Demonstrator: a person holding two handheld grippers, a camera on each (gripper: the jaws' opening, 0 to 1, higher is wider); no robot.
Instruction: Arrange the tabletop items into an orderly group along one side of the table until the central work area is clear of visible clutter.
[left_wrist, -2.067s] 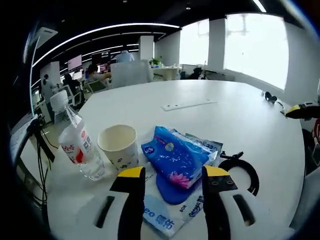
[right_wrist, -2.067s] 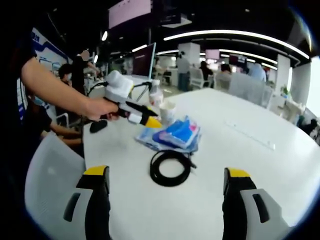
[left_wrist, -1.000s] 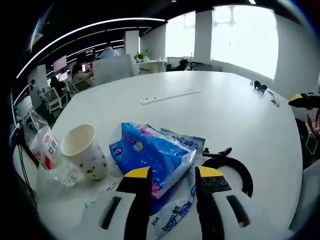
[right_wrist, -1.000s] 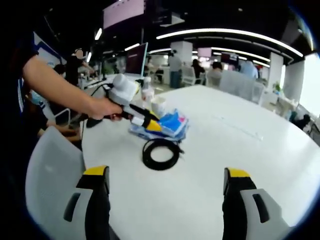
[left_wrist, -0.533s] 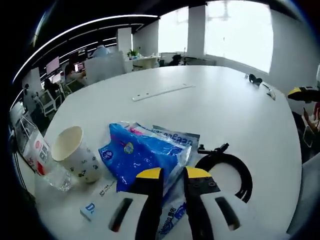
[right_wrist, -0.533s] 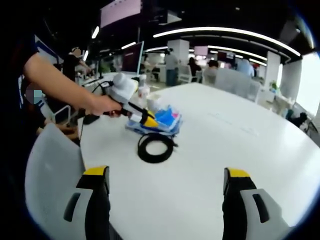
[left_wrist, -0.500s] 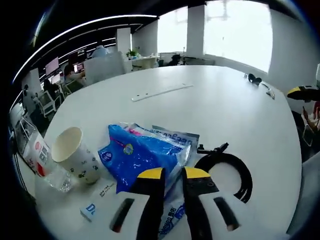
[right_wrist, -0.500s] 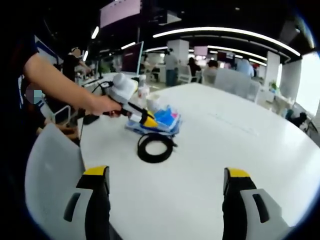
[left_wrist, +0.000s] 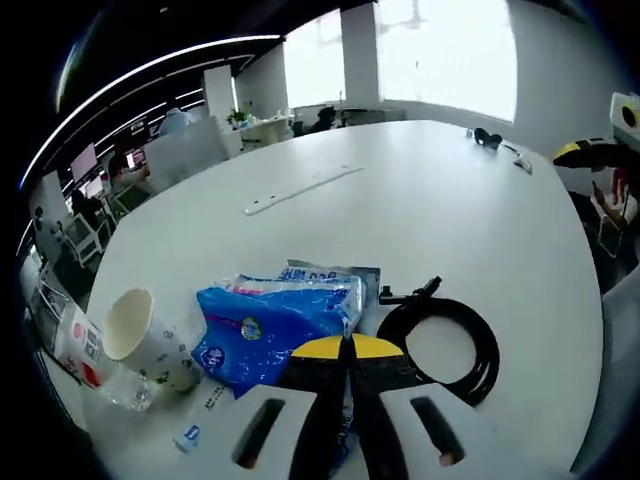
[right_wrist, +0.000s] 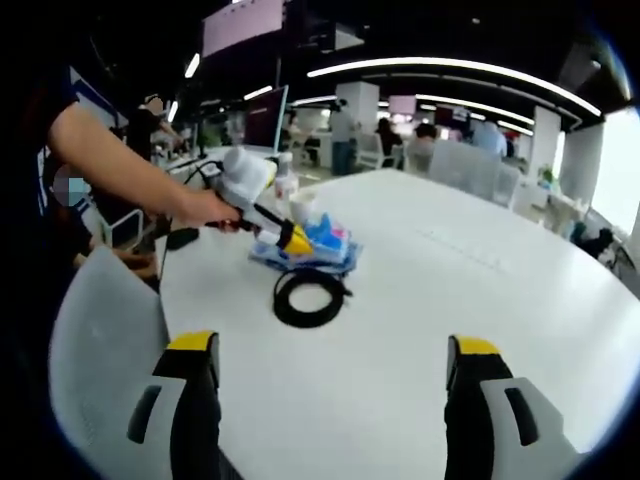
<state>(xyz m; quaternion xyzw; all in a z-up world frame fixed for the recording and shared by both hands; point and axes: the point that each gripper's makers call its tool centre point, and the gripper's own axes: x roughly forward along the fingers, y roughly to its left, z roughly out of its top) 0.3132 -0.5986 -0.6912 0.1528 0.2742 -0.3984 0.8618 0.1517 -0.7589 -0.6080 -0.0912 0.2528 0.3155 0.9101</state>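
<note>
The left gripper (left_wrist: 345, 345) has its fingers pinched together on the edge of the crinkly blue pack (left_wrist: 270, 320), probably to drag it toward the cup (left_wrist: 140, 335) and bottle (left_wrist: 85, 355) at the surface (left_wrist: 430, 215) edge. The black cable (left_wrist: 440, 335) coil sits just beside it. The right gripper (right_wrist: 330, 360) hangs back with fingers wide apart, holding nothing.
</note>
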